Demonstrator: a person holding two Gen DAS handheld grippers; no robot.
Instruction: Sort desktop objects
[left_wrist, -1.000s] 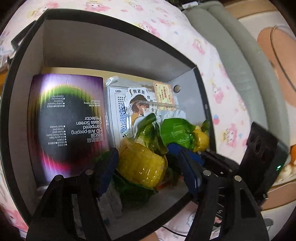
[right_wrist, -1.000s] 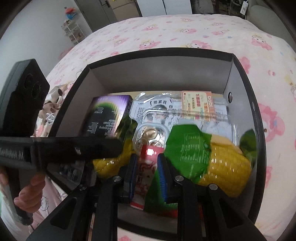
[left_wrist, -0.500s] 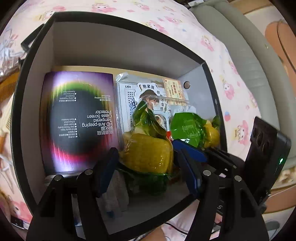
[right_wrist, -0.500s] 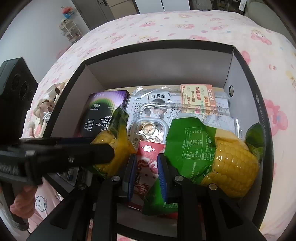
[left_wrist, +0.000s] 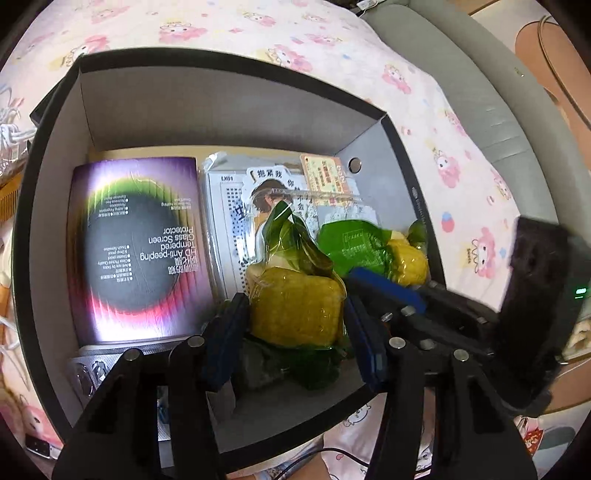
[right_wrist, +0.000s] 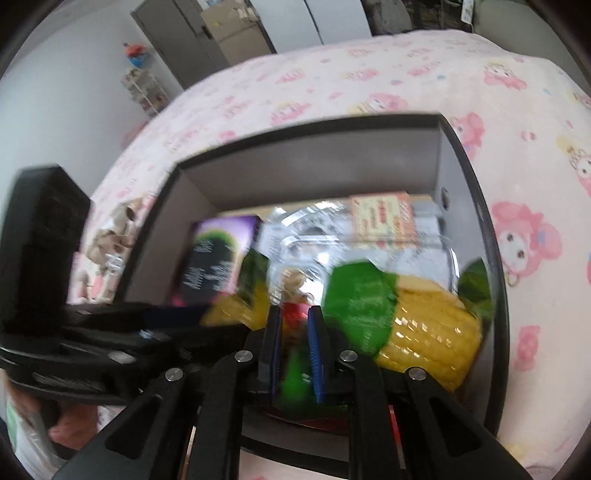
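A black box (left_wrist: 221, 62) sits on a pink patterned sheet. Inside, my left gripper (left_wrist: 293, 308) points down at a vacuum-packed corn cob (left_wrist: 295, 314). Its jaws are closing, and the blue pads touch both sides of the pack. A second corn cob (right_wrist: 424, 325) in a green wrapper lies to the right. My right gripper (right_wrist: 295, 328) is shut on a thin red sachet (right_wrist: 293, 314) between the two cobs. The view is blurred. The right gripper's blue pad (left_wrist: 384, 288) shows beside the left one.
A purple screen-protector box (left_wrist: 140, 247) lies flat in the left of the box (right_wrist: 332, 129), with clear packets and an orange card (left_wrist: 325, 177) behind the corn. A grey cushion (left_wrist: 461, 92) borders the sheet. A hand (right_wrist: 70, 428) holds the left gripper's handle.
The left jaws have narrowed onto the corn pack. The right jaws have pinched tighter on the red sachet. The box now sits lower in both views, and the right view has blurred.
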